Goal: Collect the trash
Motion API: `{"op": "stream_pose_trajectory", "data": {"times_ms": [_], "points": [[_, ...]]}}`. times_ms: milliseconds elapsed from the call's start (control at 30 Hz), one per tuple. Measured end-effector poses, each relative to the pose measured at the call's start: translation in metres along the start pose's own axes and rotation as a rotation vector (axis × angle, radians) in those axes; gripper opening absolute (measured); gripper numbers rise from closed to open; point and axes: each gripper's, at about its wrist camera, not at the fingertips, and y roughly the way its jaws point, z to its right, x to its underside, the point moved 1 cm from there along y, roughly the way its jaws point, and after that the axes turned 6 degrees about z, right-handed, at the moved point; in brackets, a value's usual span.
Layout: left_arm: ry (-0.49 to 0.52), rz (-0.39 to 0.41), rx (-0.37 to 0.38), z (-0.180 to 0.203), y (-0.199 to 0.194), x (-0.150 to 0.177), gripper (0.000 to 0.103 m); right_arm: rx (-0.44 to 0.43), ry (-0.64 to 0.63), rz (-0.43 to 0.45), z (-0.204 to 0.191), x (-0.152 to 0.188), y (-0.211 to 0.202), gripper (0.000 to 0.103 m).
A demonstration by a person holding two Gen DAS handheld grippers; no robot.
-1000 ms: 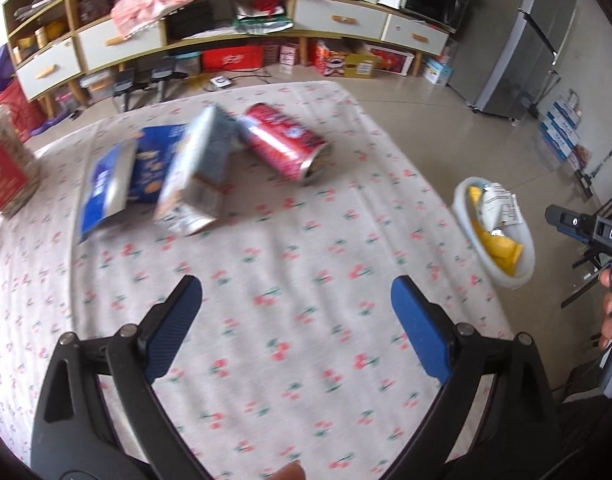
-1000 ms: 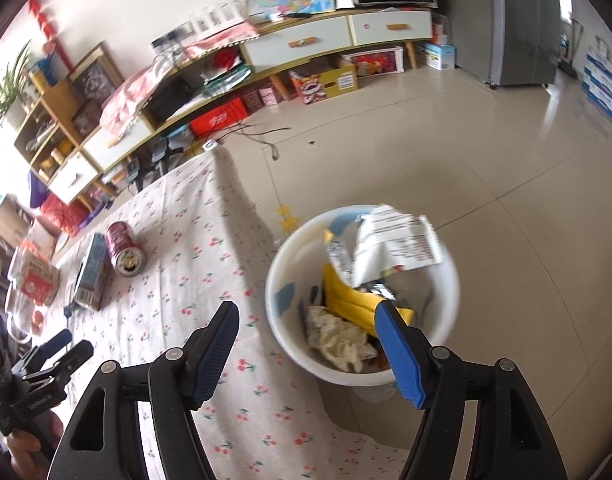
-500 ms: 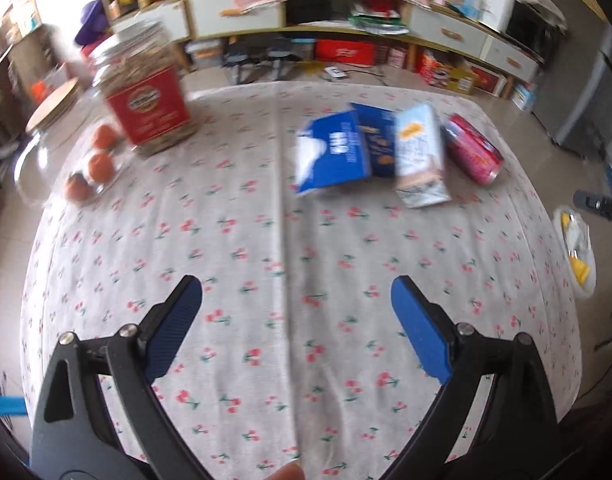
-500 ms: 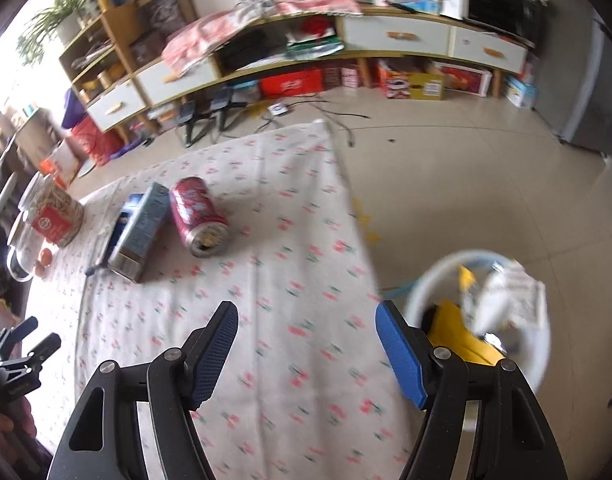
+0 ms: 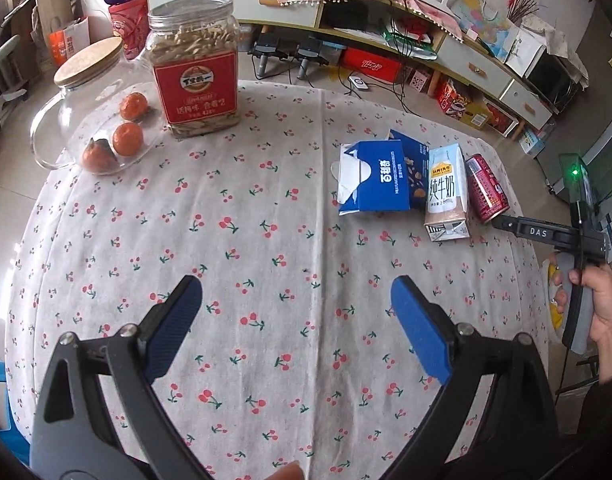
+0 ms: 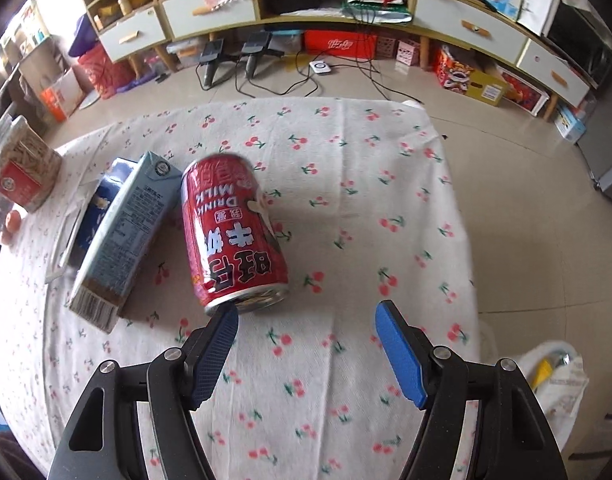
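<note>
A red milk-drink can (image 6: 232,236) lies on its side on the cherry-print tablecloth (image 6: 345,208), also in the left wrist view (image 5: 485,194). A pale blue milk carton (image 6: 124,236) (image 5: 445,196) lies to its left, then a blue box (image 5: 375,184) (image 6: 102,196). My right gripper (image 6: 306,320) is open and empty, just short of the can's near end; its left pad sits right below the can. It also shows in the left wrist view (image 5: 501,222). My left gripper (image 5: 296,306) is open and empty over the table's middle, well back from the trash.
A white trash bin (image 6: 553,376) with wrappers stands on the floor off the table's right edge. A clear jar of nuts (image 5: 194,64), a glass jar with cork lid (image 5: 86,84) and several oranges (image 5: 128,138) sit at the far left. Low shelving (image 6: 345,12) lines the wall.
My right gripper swung from over the bin to the table and closed in on the red can. My left gripper pulled back, away from the trash, toward the table's middle.
</note>
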Motion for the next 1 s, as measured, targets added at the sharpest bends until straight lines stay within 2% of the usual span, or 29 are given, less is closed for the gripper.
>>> {"op": "stream_pose_trajectory", "data": {"times_ms": [267, 333, 400, 433, 500, 567, 733, 800, 833, 900, 933, 1000], "points": [[-0.008, 0.01, 0.019, 0.001, -0.002, -0.004, 0.095, 0.018, -0.073, -0.022, -0.019, -0.005, 0.023, 0.069], [-0.006, 0.01, 0.017, 0.001, -0.001, -0.004, 0.095, 0.005, -0.097, -0.01, -0.023, -0.006, 0.022, 0.059], [-0.005, 0.009, 0.016, 0.001, 0.0, -0.003, 0.095, -0.018, -0.118, -0.006, -0.027, -0.005, 0.02, 0.039], [-0.003, 0.008, 0.015, 0.0, 0.0, -0.003, 0.095, -0.029, -0.126, -0.007, -0.029, -0.005, 0.02, 0.034], [-0.001, 0.005, 0.014, 0.001, 0.001, -0.003, 0.095, -0.047, -0.149, -0.003, -0.035, -0.002, 0.016, 0.015], [0.001, 0.001, 0.018, 0.001, 0.002, -0.002, 0.095, -0.07, -0.165, -0.005, -0.04, 0.005, 0.013, 0.011], [0.009, -0.001, 0.023, 0.003, 0.0, 0.001, 0.095, -0.116, -0.191, -0.016, -0.051, 0.021, 0.002, 0.011], [0.018, 0.012, 0.015, 0.002, -0.004, 0.002, 0.095, -0.134, -0.177, -0.021, -0.051, 0.024, -0.004, 0.015], [0.019, 0.019, 0.007, 0.001, -0.005, 0.002, 0.095, -0.139, -0.172, -0.021, -0.05, 0.023, -0.007, 0.023], [0.014, 0.031, -0.007, -0.003, -0.008, 0.001, 0.095, -0.12, -0.167, 0.003, -0.049, 0.02, -0.017, 0.06], [0.01, 0.038, -0.012, -0.005, -0.009, 0.0, 0.095, -0.108, -0.163, 0.023, -0.048, 0.018, -0.023, 0.064], [0.006, 0.055, -0.027, -0.009, -0.012, -0.003, 0.095, -0.1, -0.161, 0.041, -0.048, 0.014, -0.029, 0.064]]}}
